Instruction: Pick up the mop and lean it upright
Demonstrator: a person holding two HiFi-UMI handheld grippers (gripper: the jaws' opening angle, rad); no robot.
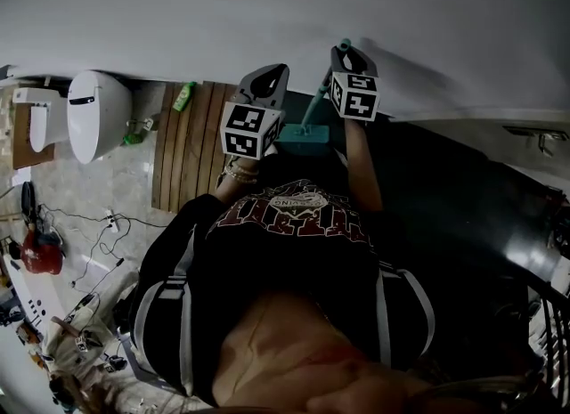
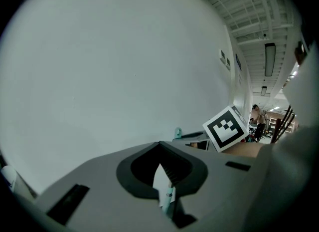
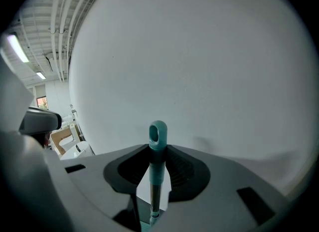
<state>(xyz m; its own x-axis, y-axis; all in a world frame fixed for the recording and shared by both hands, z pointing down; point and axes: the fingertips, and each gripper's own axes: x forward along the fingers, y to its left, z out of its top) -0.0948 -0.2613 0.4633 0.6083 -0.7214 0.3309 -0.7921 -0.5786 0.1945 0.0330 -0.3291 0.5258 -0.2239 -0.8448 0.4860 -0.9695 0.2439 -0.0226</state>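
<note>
The mop stands upright close to the white wall (image 1: 267, 12), its teal head (image 1: 303, 136) on the floor by my feet. Its teal handle tip (image 1: 343, 45) has a hanging loop (image 3: 157, 135) that pokes up between the jaws of my right gripper (image 1: 349, 63), which is shut on the handle just below it. My left gripper (image 1: 267, 78) is beside the pole to its left, apart from it. Its jaws meet at the tips and hold nothing. From the left gripper view I see the right gripper's marker cube (image 2: 227, 128) and the mop tip (image 2: 178, 132).
A white toilet (image 1: 93, 114) stands at the left, with a wooden slat mat (image 1: 187, 150) and a green bottle (image 1: 183, 96) beside it. Cables and a red object (image 1: 40, 252) lie on the floor at lower left. A wire rack (image 1: 548, 332) is at lower right.
</note>
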